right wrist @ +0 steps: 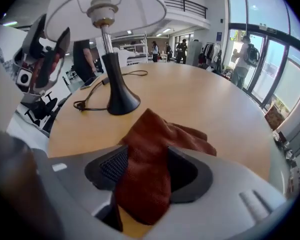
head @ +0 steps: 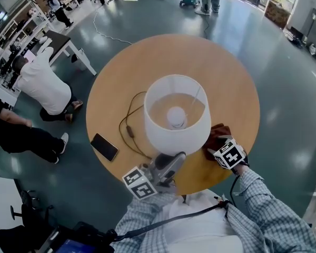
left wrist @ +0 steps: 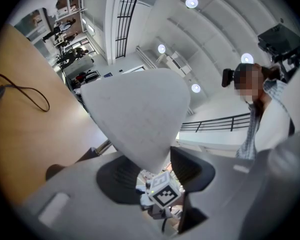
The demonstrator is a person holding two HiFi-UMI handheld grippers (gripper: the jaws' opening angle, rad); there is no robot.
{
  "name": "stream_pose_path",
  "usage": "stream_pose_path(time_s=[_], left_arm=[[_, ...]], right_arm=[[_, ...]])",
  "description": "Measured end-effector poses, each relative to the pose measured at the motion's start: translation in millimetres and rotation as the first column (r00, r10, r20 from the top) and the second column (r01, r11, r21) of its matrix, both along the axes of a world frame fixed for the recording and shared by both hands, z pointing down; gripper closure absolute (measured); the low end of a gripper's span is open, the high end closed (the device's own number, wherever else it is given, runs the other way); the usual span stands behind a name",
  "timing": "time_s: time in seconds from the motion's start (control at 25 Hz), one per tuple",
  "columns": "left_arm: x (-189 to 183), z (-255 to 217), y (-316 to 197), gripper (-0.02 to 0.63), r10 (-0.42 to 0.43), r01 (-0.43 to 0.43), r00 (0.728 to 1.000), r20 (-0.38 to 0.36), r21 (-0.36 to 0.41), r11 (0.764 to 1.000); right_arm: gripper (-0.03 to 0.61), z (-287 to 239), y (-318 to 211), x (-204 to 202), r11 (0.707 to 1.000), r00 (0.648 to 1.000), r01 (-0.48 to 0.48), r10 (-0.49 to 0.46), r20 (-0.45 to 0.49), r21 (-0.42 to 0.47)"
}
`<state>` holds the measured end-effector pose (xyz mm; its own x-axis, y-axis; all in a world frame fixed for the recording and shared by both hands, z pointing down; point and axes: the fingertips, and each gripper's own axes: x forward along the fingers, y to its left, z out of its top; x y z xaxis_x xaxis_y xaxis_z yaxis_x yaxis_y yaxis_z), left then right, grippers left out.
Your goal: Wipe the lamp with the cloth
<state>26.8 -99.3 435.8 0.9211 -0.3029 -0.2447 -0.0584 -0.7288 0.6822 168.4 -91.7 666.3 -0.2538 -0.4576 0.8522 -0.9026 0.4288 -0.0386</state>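
1. While slack on the bench (right wrist: 205, 101) near the lamp base (right wrist: 119, 100): red cloth (right wrist: 152, 144) between parted pads of the right tool (right wrist: 146, 170) — released, perhaps for regripping.
2. Unclenched astride the lampshade (left wrist: 140, 114) rim: left tool (left wrist: 155, 173) — likely steadying.

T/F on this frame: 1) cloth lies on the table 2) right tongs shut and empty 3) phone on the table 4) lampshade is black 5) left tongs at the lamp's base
1. The cloth lies on the table. True.
2. The right tongs are shut and empty. False: jaws apart, cloth between them.
3. A phone lies on the table. True.
4. The lampshade is black. False: it is white; the base is black.
5. The left tongs are at the base. False: they straddle the lampshade's lower edge.
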Motion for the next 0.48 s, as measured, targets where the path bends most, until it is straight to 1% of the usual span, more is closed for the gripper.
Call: stream_pose_path(time_s=[0.08,0.2,0.28,0.32,0.36,0.4,0.48], left_arm=[[0.4,1.0,0.2,0.431,0.0,0.0,1.0,0.001,0.001,1.0],[0.5,2.1,-0.8,0.431,-0.003,0.003,1.0,0.0,0.002,1.0],[-0.6,2.0,-1.7,0.431,-0.003,0.003,1.0,-0.002,0.001,1.0],[-1.3,1.8,-2.3,0.431,-0.004,0.004,1.0,-0.003,0.0,1.0],[-1.9,1.4,-3.0,0.431,-0.004,0.004,1.0,-0.004,-0.002,1.0],[-2.5,0.8,-3.7,0.433,-0.004,0.004,1.0,-0.006,-0.003,1.0],[-2.9,-1.0,-4.3,0.433,-0.004,0.004,1.0,-0.011,-0.007,1.0]], right_arm=[[0.328,9.2,0.1,2.0,1.0,1.0,0.005,-0.005,0.005,-0.019],[0.331,10.1,-2.7,1.1,1.0,1.0,0.009,-0.009,0.026,-0.002],[0.346,7.0,-4.0,-0.6,1.0,0.999,-0.014,0.014,0.043,0.007],[0.375,5.9,-4.7,-0.6,0.999,0.998,-0.031,0.03,0.05,0.009],[0.426,5.2,-5.4,-0.2,0.999,0.997,-0.047,0.046,0.055,0.009],[0.463,4.7,-6.0,0.3,0.998,0.996,-0.063,0.063,0.059,0.007],[0.492,2.8,-6.7,1.7,0.995,0.992,-0.098,0.098,0.074,0.003]])
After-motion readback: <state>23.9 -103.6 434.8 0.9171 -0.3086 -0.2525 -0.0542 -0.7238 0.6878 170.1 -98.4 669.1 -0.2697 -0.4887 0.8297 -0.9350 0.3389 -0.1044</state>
